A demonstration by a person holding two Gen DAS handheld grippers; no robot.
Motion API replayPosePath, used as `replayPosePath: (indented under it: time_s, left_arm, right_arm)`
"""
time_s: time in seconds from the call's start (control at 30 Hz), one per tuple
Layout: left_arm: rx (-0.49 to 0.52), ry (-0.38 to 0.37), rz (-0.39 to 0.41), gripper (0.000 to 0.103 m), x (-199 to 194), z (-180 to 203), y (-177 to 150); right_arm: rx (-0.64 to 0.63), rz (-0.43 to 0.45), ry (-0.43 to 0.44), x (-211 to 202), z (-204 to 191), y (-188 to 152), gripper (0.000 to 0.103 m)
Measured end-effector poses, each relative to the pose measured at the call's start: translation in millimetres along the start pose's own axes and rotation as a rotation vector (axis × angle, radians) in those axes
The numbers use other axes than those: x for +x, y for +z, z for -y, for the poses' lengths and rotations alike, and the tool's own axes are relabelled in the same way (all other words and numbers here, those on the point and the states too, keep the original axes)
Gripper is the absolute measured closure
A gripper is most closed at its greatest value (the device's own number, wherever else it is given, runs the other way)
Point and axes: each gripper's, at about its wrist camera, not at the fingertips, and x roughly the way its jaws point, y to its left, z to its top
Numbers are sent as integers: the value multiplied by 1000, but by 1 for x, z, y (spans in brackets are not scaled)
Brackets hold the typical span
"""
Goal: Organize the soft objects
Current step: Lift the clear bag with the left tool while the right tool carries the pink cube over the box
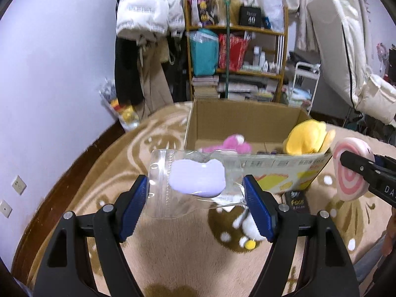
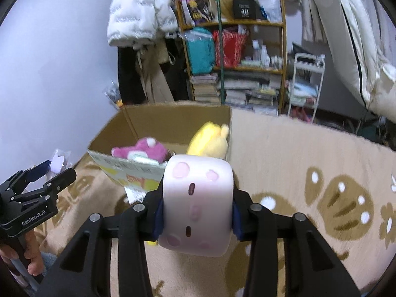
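Note:
My left gripper (image 1: 195, 195) is shut on a clear zip bag holding a lilac cat-shaped squishy (image 1: 198, 177), held above the rug in front of the cardboard box (image 1: 247, 116). It also shows in the right wrist view (image 2: 58, 164). My right gripper (image 2: 196, 206) is shut on a white-and-pink swirl roll squishy (image 2: 198, 205) with a small face, held just right of the box; the roll also shows in the left wrist view (image 1: 351, 173). Inside the box lie a pink plush (image 2: 141, 151) and a yellow plush (image 2: 210, 138).
A beige patterned rug (image 2: 309, 153) covers the floor. A small white plush with a yellow pompom (image 1: 250, 230) and a dark packet (image 1: 295, 199) lie on it near the box. A shelf (image 1: 237, 57), hanging coats and a white cart stand behind.

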Motion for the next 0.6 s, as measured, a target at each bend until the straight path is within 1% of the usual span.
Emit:
replayPosePath:
  time_s: [0.23,0.4,0.6]
  left_arm:
    - [31,5,106,27,-17,8,12]
    - [36,2,155,27,-22,9,20]
    - [40,4,204,27,-20,12,33]
  right_arm:
    - [-6,74,11,-9,-2,13,59]
    - [-24,120,18,-12,-6,27,59]
    - [-47,157,13,-5,-12,43,59]
